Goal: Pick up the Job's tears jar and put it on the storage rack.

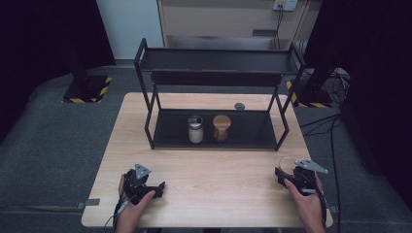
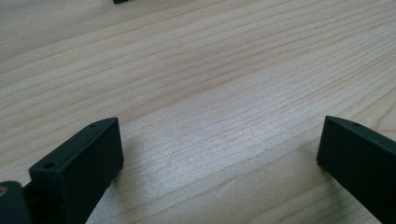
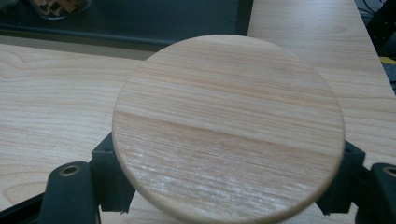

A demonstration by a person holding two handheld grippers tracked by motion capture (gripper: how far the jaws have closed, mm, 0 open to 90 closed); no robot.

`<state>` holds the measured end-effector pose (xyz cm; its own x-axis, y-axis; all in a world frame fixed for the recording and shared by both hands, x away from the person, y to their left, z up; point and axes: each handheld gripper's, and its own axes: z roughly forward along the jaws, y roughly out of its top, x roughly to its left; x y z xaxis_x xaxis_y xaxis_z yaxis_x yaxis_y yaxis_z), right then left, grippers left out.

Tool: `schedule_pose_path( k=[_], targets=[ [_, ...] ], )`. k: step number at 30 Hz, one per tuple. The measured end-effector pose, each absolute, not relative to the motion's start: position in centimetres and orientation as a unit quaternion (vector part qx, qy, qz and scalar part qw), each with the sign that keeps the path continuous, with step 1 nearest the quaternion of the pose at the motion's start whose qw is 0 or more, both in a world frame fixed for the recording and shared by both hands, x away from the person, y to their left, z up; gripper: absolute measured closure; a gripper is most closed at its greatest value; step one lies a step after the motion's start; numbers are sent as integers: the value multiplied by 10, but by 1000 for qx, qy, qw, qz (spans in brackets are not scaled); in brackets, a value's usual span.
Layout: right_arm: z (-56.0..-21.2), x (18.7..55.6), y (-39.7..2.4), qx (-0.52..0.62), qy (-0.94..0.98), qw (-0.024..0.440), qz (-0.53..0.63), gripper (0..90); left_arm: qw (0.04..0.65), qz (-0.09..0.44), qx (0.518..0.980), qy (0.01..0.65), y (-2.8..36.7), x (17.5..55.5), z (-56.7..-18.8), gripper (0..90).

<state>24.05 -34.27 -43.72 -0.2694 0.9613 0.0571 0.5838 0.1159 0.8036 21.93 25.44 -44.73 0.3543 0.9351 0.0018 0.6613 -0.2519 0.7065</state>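
Now right gripper (image 1: 283, 171) at near-right counter (image 1: 209, 179) edge, fingers clamped across round wooden lid (image 3: 229, 128), held flat, likely for jar on rack (image 1: 214, 131). Left gripper (image 1: 154, 186) idle near left, fingers spread wide, nothing between, resting low over counter.

No legible text, labels, brands or numbers in any view. Only sign-like marking: yellow-black hazard stripes on the stand base (image 1: 86, 89) at upper left, high view.
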Motion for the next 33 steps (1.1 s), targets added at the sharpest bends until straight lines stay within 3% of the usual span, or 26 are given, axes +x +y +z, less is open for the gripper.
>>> schedule_pose_path(
  k=[33],
  targets=[
    [-425,235,-343,539,705,260,380,256,314,218,761,525,254,219,-447,0]
  ],
)
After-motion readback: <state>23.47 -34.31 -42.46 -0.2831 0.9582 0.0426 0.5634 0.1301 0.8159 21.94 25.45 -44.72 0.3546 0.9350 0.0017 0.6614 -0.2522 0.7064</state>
